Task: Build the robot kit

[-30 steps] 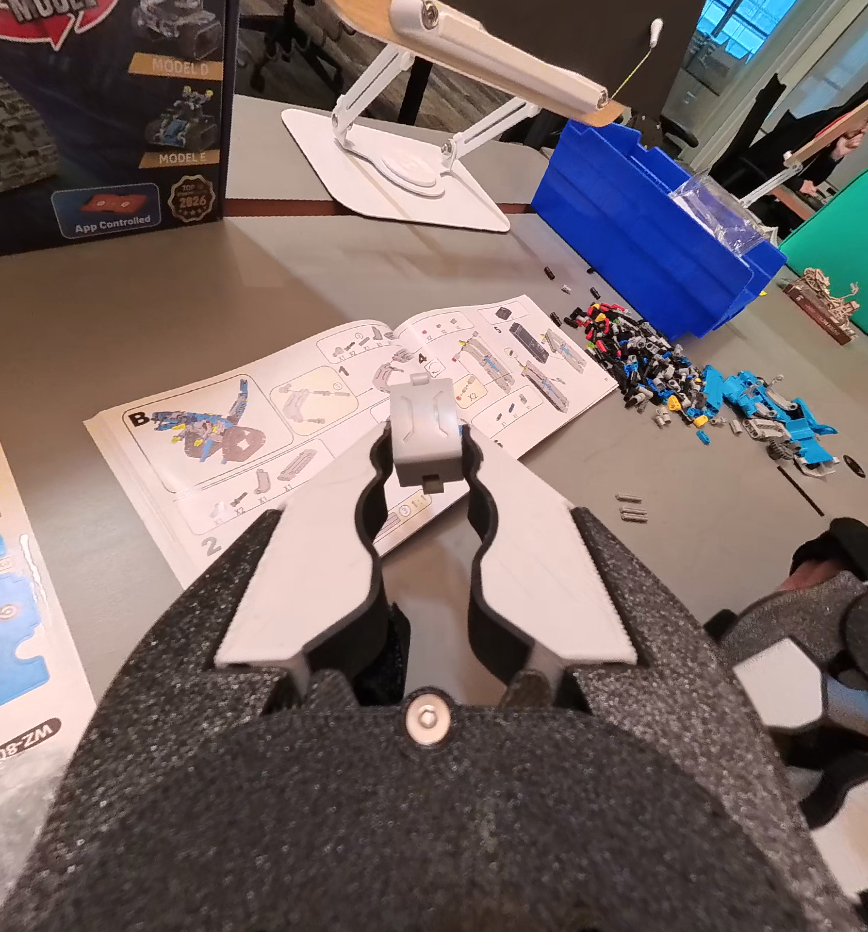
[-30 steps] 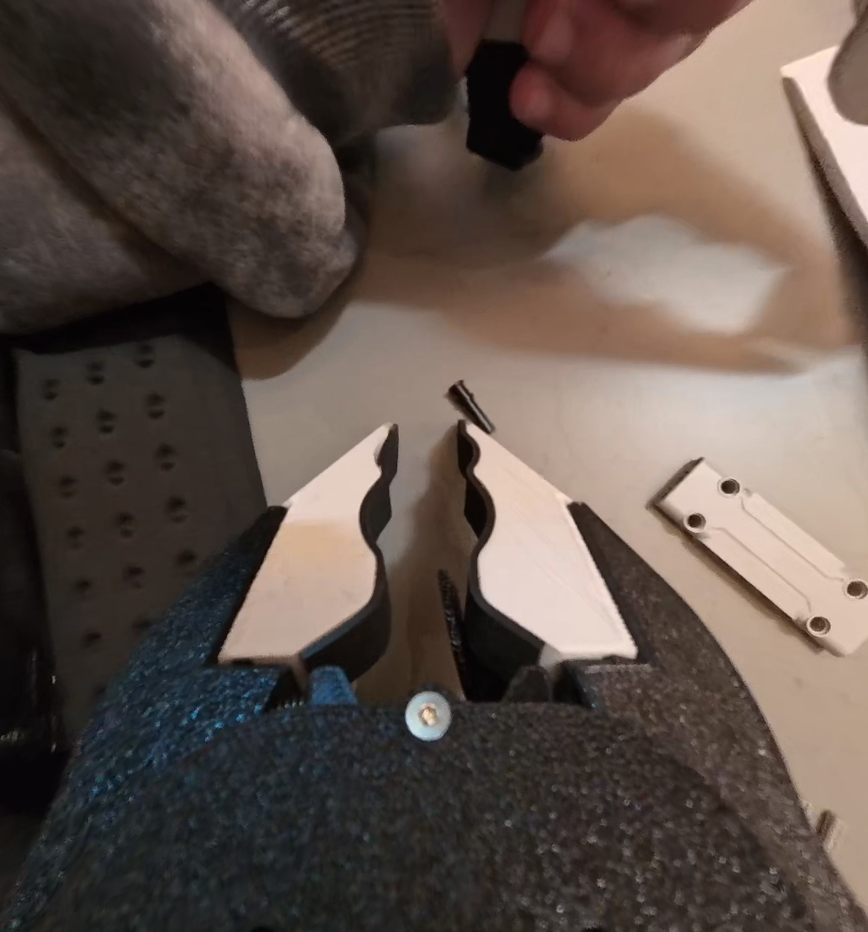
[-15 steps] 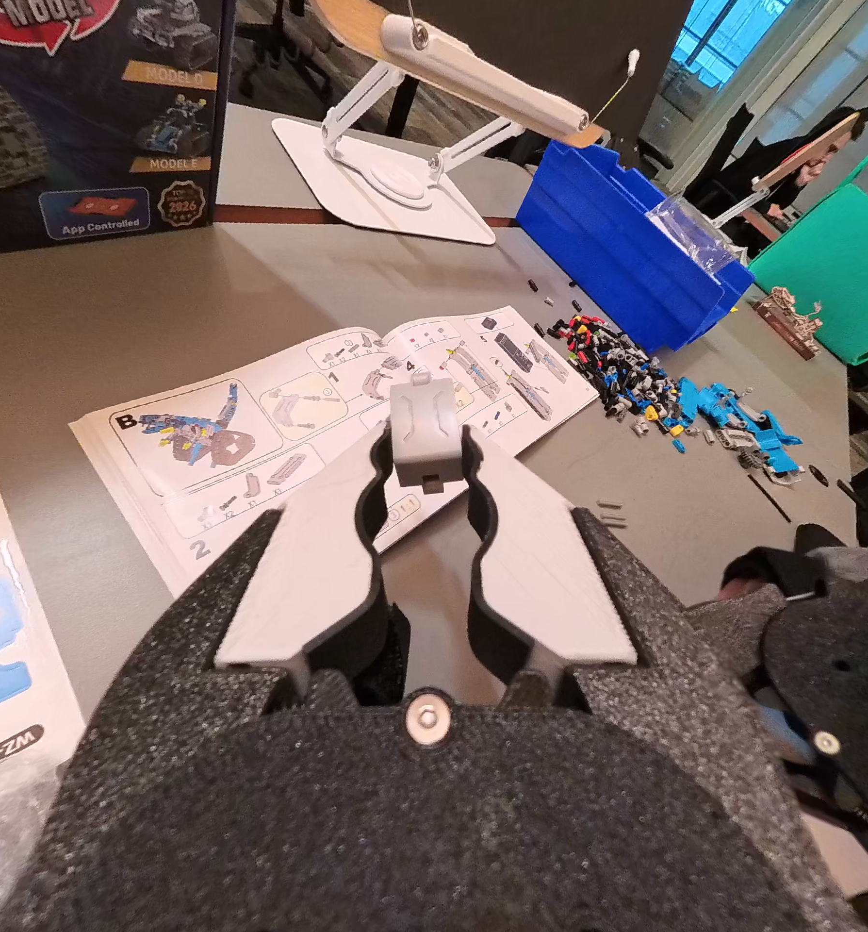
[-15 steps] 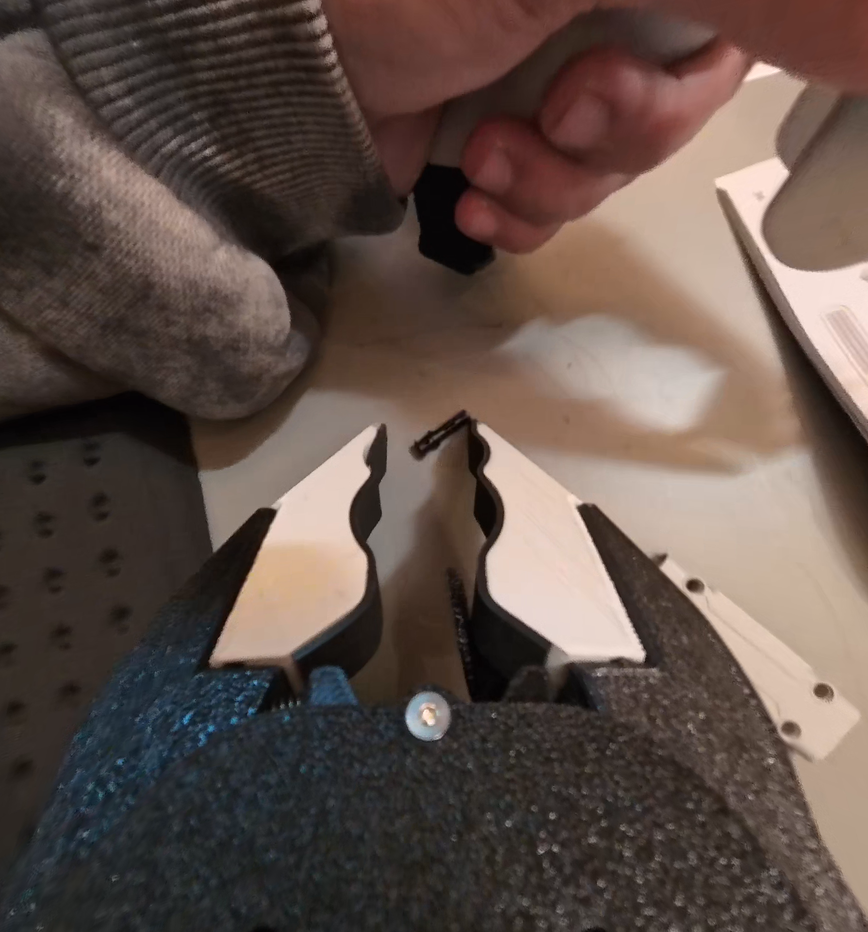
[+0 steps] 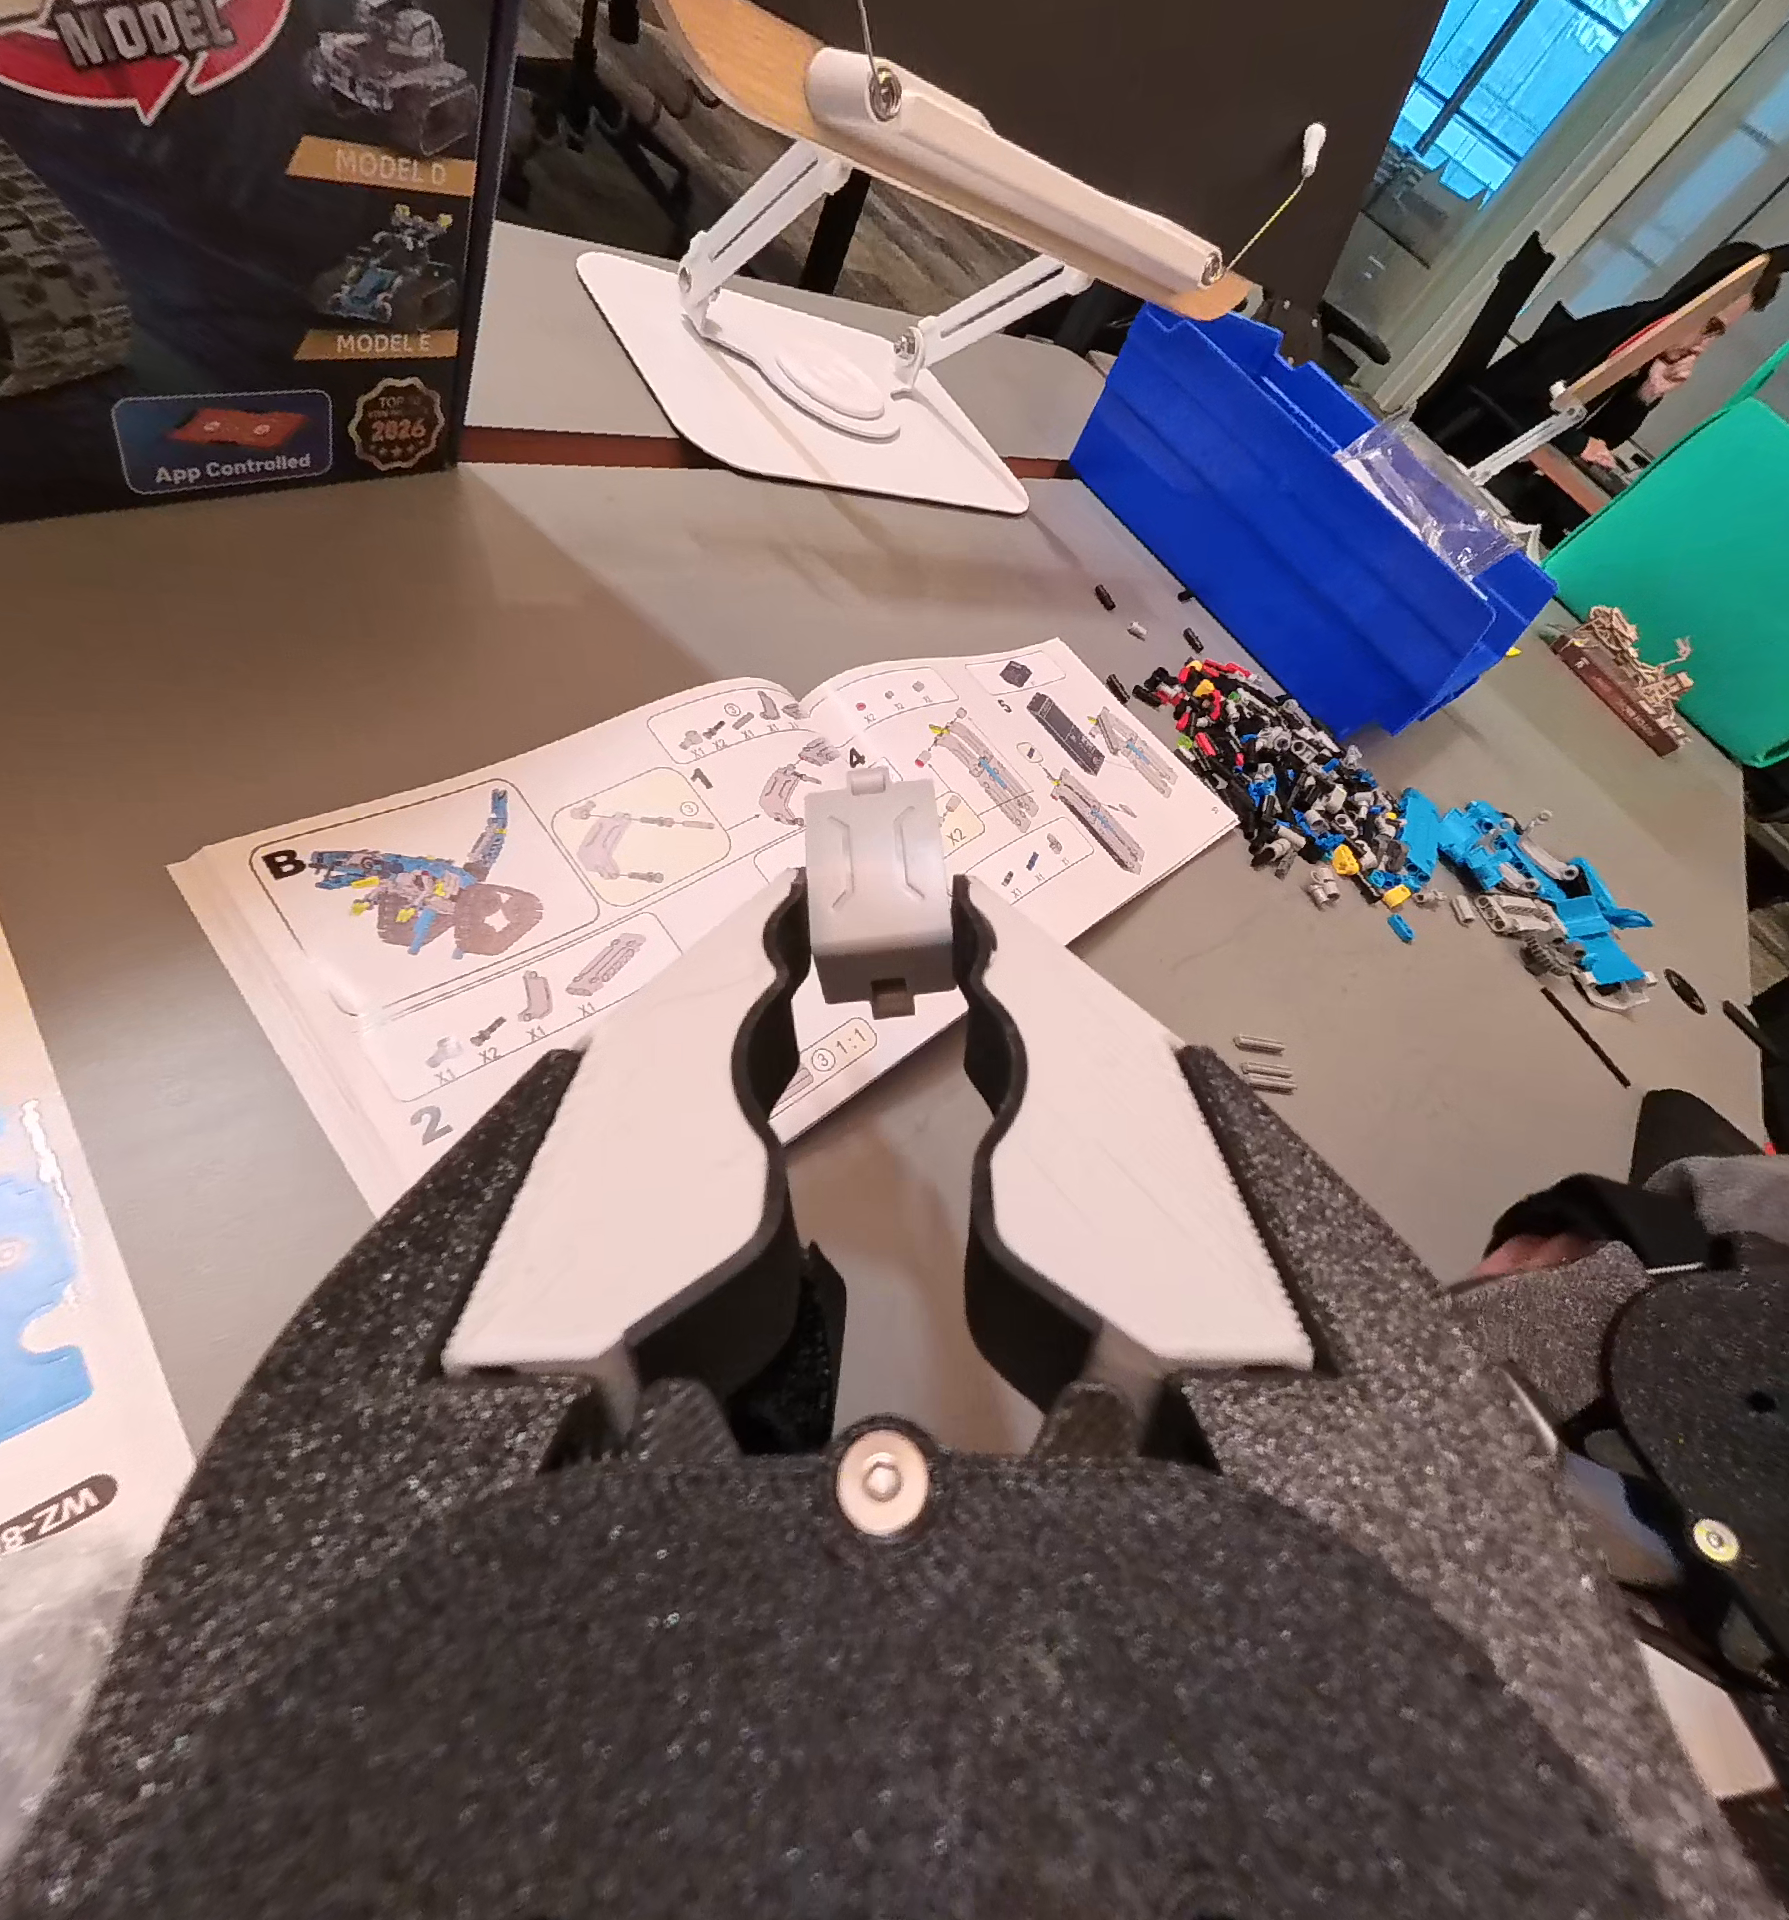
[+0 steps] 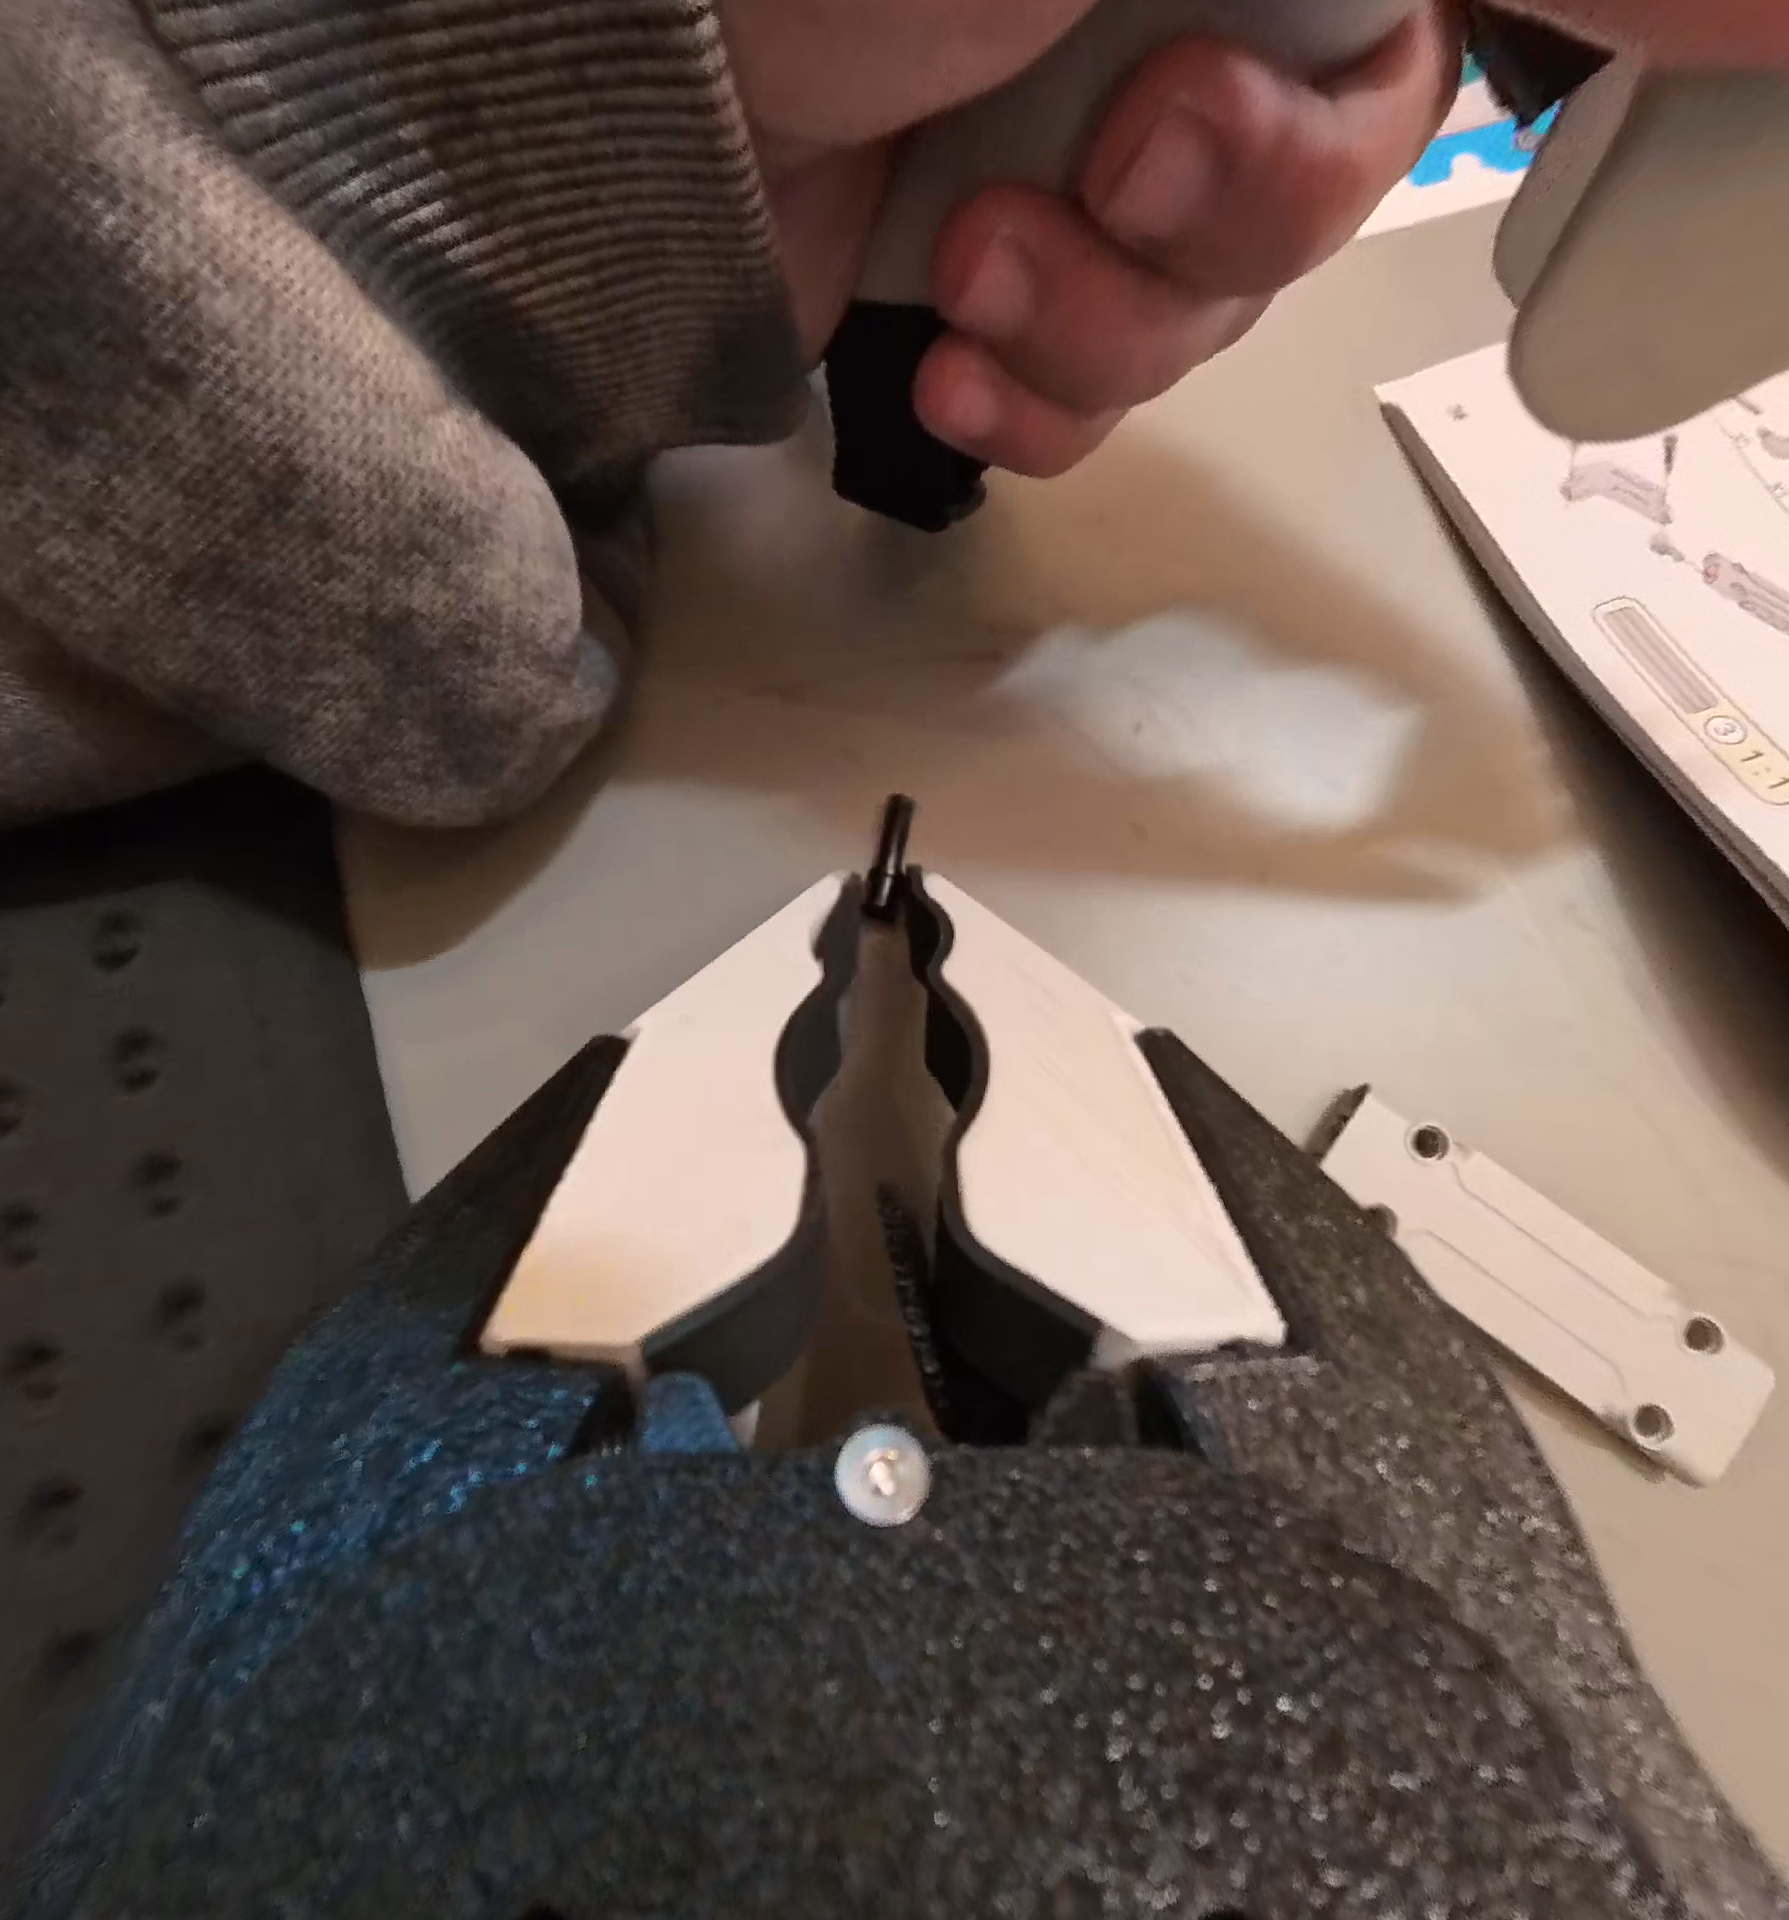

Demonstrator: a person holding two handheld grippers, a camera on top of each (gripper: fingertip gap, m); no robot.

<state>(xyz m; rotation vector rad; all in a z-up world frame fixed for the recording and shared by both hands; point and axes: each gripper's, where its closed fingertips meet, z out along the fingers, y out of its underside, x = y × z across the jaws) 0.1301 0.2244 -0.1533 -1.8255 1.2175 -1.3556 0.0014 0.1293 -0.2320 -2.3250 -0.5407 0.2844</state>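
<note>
Both grippers now carry a part: the right gripper, gaping a second ago with the small black pin loose on the table by its tip, has its jaws nearly shut, pinching that pin at the tips. Left gripper stays part-open, clamped on the grey curved block, above the open instruction booklet. Farther off, the loose pile of small parts and blue bin sit unchanged.

My left claw and right claw have pale grey fingers, speckled black bodies, silver screws; my sleeve is grey knit.
</note>
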